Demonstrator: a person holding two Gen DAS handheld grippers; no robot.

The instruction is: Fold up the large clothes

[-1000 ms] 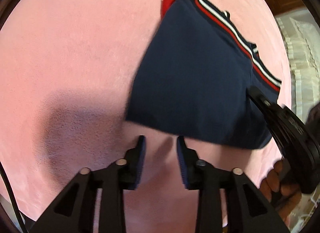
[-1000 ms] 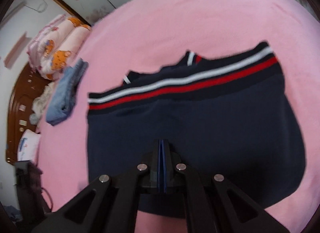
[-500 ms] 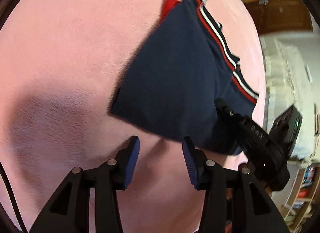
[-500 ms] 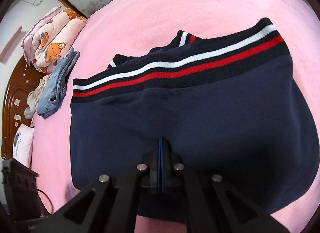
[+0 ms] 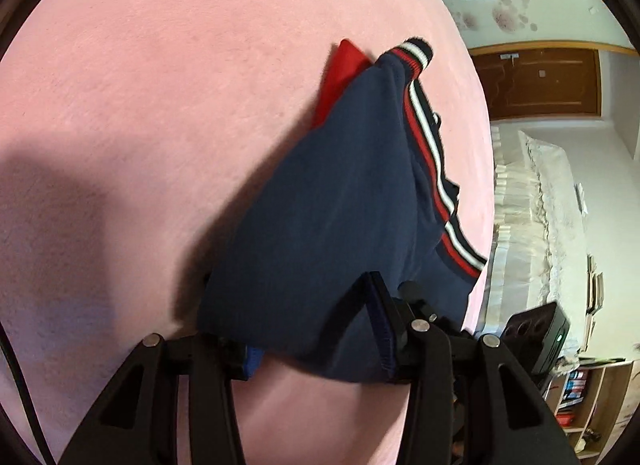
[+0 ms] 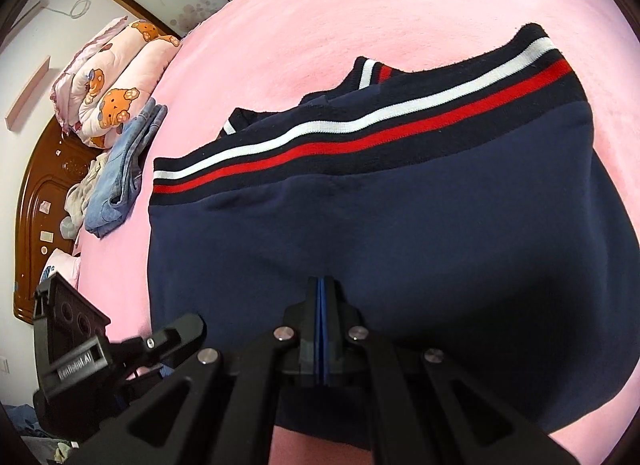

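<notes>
A folded navy sweater [image 6: 440,233] with a white and red striped hem band [image 6: 360,133] lies on the pink bed cover [image 6: 360,5]. My right gripper [image 6: 322,289] is shut on the sweater's near edge. In the left wrist view the same sweater [image 5: 340,217] has a red part [image 5: 340,77] showing at its far corner. My left gripper [image 5: 312,329] is open, with its fingers on either side of the sweater's near corner; the left fingertip is hidden under the cloth. The right gripper's body [image 5: 424,317] shows just beyond the cloth.
A rolled cartoon-print quilt [image 6: 116,73] and folded jeans [image 6: 120,173] lie at the far left by the wooden headboard [image 6: 36,217]. The left gripper's body [image 6: 80,353] is at lower left. A lace-covered bed edge [image 5: 552,193], a wooden door [image 5: 540,81] and shelves [image 5: 588,397] are on the right.
My left gripper has moved forward and right, from bare bed cover to straddling the sweater's near corner. The right gripper stays shut on the sweater, which now looks nearer and tilted.
</notes>
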